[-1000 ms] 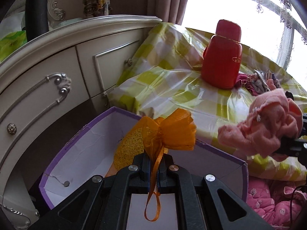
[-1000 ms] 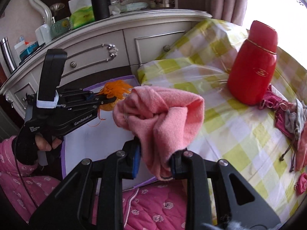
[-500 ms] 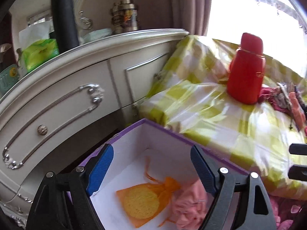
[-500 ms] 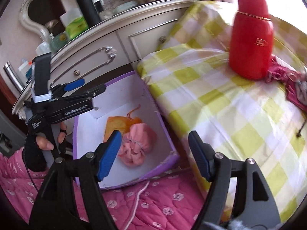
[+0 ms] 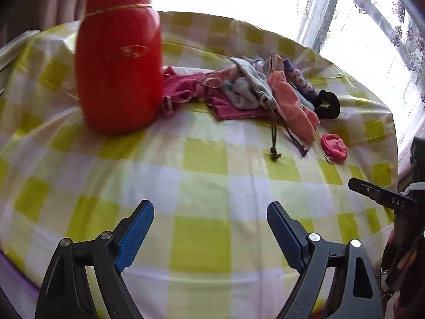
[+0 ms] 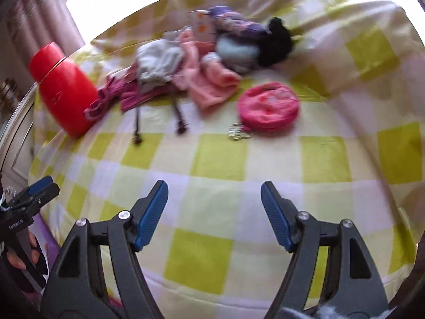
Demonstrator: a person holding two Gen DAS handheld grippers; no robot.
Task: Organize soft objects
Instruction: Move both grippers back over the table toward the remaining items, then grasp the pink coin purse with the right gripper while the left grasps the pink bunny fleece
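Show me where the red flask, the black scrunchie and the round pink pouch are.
red flask (image 5: 119,79), left wrist view, middle of its body
black scrunchie (image 5: 327,104), left wrist view, its ring
round pink pouch (image 6: 268,106), right wrist view, its centre

Near half of checked tablecloth bare, free passage ahead of both wide-open grippers, left gripper, right gripper. Red flask stands upright at far left edge, blocks that side. Cloth heap spans far middle, touching flask; cords trail forward. Pink pouch lies apart toward right edge
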